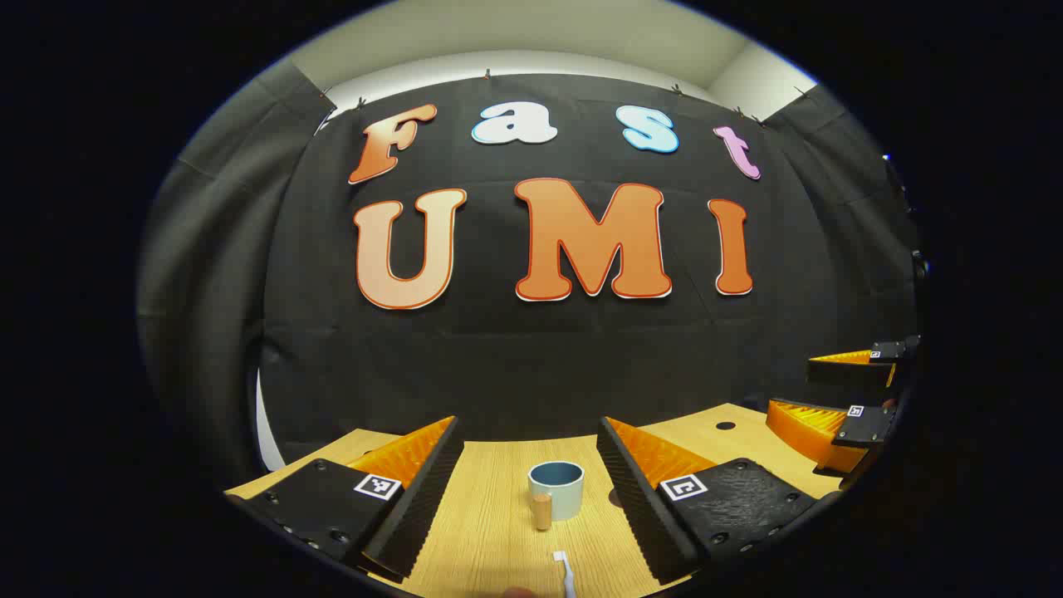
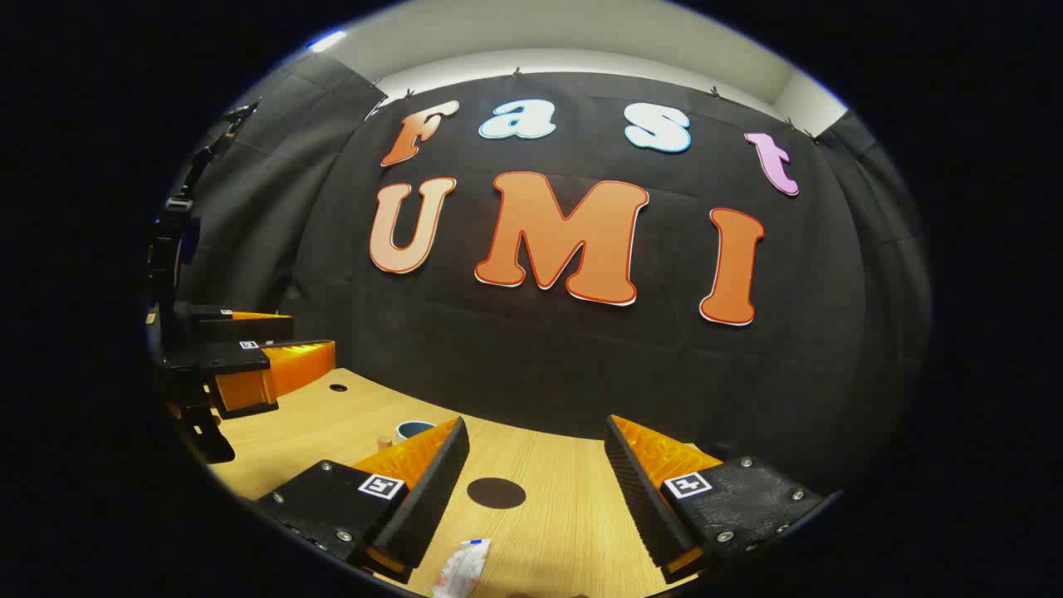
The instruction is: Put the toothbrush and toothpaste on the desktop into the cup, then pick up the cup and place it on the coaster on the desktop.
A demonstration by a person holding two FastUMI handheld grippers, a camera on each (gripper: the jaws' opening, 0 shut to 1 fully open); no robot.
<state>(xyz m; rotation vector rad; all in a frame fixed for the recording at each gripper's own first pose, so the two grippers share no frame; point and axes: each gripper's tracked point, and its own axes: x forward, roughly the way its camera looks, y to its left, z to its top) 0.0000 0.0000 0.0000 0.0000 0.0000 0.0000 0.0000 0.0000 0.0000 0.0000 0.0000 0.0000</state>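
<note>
In the left gripper view, a pale blue cup [image 1: 556, 492] with a wooden handle stands upright on the wooden desktop [image 1: 490, 531], ahead between the fingers of my left gripper [image 1: 530, 432], which is open and holds nothing. The white head of a toothbrush [image 1: 565, 571] lies just in front of the cup. In the right gripper view, a dark round coaster [image 2: 496, 492] lies between the fingers of my open right gripper [image 2: 536, 428]. A white toothpaste tube [image 2: 462, 569] lies at the bottom edge. The cup [image 2: 413, 429] peeks out behind one finger.
Each gripper shows off to the side in the other's view: the right gripper [image 1: 818, 390] at the right, the left gripper [image 2: 311, 334] at the left, both above the desktop. A small dark hole [image 1: 725, 425] sits in the desktop near the black cloth wall.
</note>
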